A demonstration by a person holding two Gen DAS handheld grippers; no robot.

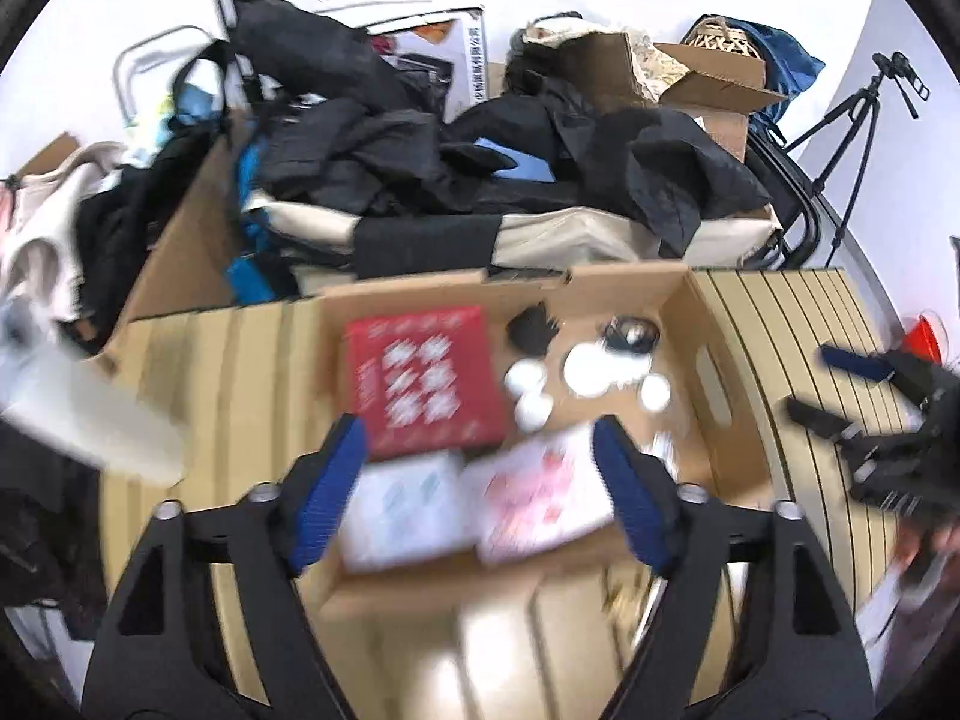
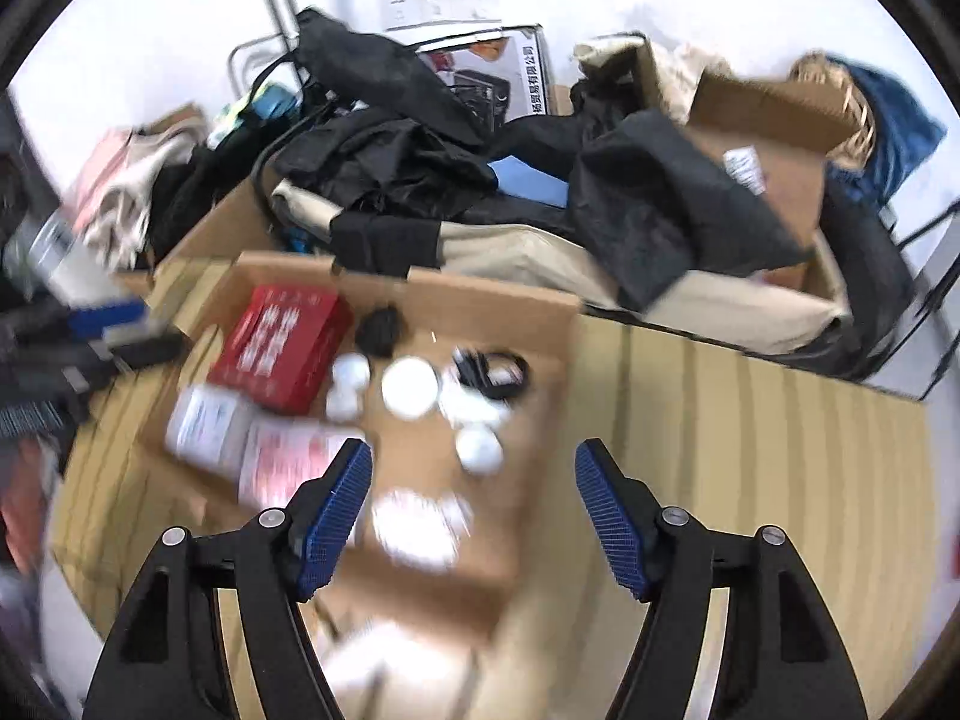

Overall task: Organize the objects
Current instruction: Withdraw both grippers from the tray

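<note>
Both hand-held grippers are wide apart and hold nothing. The left hand-held gripper (image 1: 480, 456) hangs over the near part of an open cardboard box (image 1: 714, 354), and its blue pads (image 1: 327, 492) frame the two pale boxes at the near wall. The right hand-held gripper (image 2: 474, 480) hangs over the near right corner of the same box (image 2: 540, 312); in the left view it (image 1: 840, 384) appears at the right edge, above the slatted surface (image 1: 798, 324).

The box stands on this pale wooden surface (image 2: 750, 420). Inside it, a red box (image 1: 426, 378) with white print lies at the far left. Near it are a white packet (image 1: 408, 507) and a pink-and-white packet (image 1: 540, 492), both blurred. To the right of the red box (image 2: 282, 354) lies a small black thing (image 1: 531, 330), and in front of this are several white round lids or jars (image 1: 591, 369); I cannot tell which. A black coiled cable (image 2: 495, 369) lies beside them, toward the far right of the box. One more white blurred thing (image 2: 420, 519) sits between the right pads.

Behind the surface is a heap of black clothes (image 1: 420, 150), other cardboard boxes (image 1: 708, 78) and a tripod (image 1: 864, 120) by the white wall.
</note>
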